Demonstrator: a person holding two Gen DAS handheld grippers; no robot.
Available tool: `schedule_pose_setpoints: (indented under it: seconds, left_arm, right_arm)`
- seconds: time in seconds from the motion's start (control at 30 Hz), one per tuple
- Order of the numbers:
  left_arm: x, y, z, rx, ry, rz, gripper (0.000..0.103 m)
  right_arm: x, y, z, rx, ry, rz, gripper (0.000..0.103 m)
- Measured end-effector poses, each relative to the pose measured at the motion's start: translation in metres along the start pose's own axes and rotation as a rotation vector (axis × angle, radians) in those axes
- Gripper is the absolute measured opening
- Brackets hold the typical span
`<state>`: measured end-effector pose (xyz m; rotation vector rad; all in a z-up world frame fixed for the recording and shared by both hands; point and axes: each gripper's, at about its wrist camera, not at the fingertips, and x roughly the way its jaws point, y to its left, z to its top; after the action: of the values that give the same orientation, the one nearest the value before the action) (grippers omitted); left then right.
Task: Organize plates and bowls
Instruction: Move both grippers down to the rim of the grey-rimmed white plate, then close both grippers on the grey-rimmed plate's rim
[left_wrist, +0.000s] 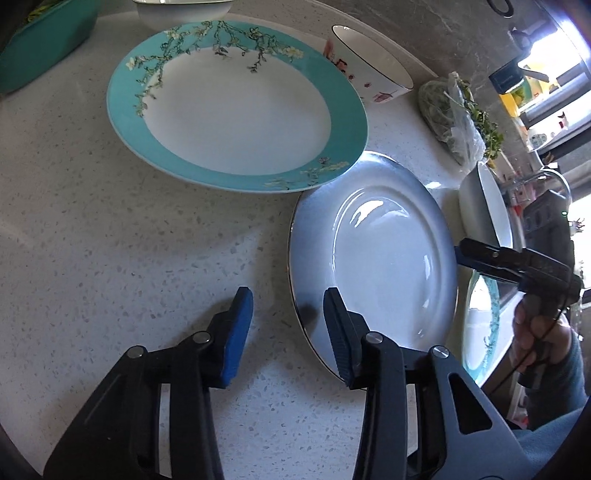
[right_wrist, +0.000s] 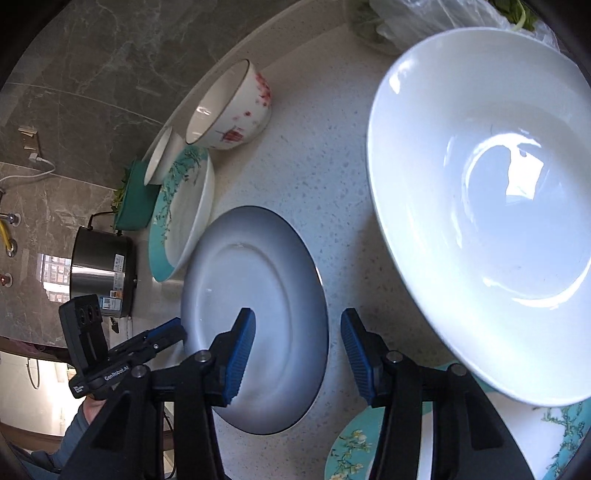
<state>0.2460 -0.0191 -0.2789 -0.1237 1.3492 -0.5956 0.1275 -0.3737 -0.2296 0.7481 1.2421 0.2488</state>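
Note:
A grey-rimmed white plate (left_wrist: 384, 258) lies flat on the speckled counter; it also shows in the right wrist view (right_wrist: 273, 295). My left gripper (left_wrist: 288, 306) is open at its near-left rim, one finger over the rim. My right gripper (right_wrist: 297, 332) is open and empty at the opposite rim, and shows in the left wrist view (left_wrist: 461, 254). A teal-rimmed floral plate (left_wrist: 236, 107) lies behind, also in the right wrist view (right_wrist: 173, 218). A large white bowl (right_wrist: 491, 210) sits on a second teal floral plate (right_wrist: 351, 446). A red-flowered bowl (right_wrist: 232, 107) stands at the back.
A white bowl (left_wrist: 184, 9) and a teal dish (left_wrist: 40, 44) sit at the far left. A bag of greens (left_wrist: 454, 114) lies by the wall. A steel pot (right_wrist: 101, 269) stands beyond the counter end. The counter edge runs close on the right.

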Motion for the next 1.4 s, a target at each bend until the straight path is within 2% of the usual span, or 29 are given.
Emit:
schedule_pose_setpoints:
  seconds: [0.07,0.23,0.33,0.63,0.73,0.77,0.87,0.93,1.0,1.13,1.27,1.4]
  left_arm:
    - [0.0,0.001,0.001,0.008,0.011,-0.016,0.037]
    - [0.008,-0.002,0.008,0.038,0.079,-0.127,0.037]
    - [0.01,-0.005,0.013,0.066,0.103,-0.147,0.037]
    - [0.013,0.007,0.022,0.044,0.143,-0.241,0.037]
    - [0.014,0.013,0.023,0.022,0.151,-0.26,0.037]
    - [0.014,0.014,0.024,0.017,0.152,-0.265,0.037]
    - [0.013,0.014,0.023,0.031,0.147,-0.242,0.034]
    - [0.012,0.015,0.022,0.038,0.135,-0.2,0.024]
    - [0.01,0.018,0.021,0.028,0.128,-0.177,0.02]
    - [0.01,0.022,0.02,-0.011,0.108,-0.173,0.019]
    - [0.008,0.011,0.021,0.039,0.086,-0.098,0.019]
    - [0.008,0.009,0.021,0.042,0.083,-0.089,0.017]
  right_arm:
    - [0.003,-0.001,0.0,0.003,0.007,0.012,0.052]
    - [0.006,0.003,0.0,-0.007,0.033,0.031,0.052]
    - [0.007,0.004,-0.001,-0.01,0.042,0.038,0.053]
    - [0.009,0.004,0.001,0.006,0.062,0.056,0.055]
    - [0.009,0.007,0.001,-0.013,0.071,0.033,0.051]
    - [0.009,0.007,0.001,-0.019,0.072,0.02,0.044]
    - [0.009,0.003,0.004,-0.018,0.076,-0.047,0.018]
    - [0.009,0.001,0.004,-0.012,0.079,-0.048,0.018]
    - [0.01,0.006,0.003,-0.036,0.079,-0.076,0.018]
    - [0.009,0.008,0.001,-0.03,0.075,-0.081,0.018]
    - [0.01,0.01,0.0,-0.032,0.074,-0.087,0.018]
    - [0.01,0.011,-0.001,-0.031,0.068,-0.092,0.018]
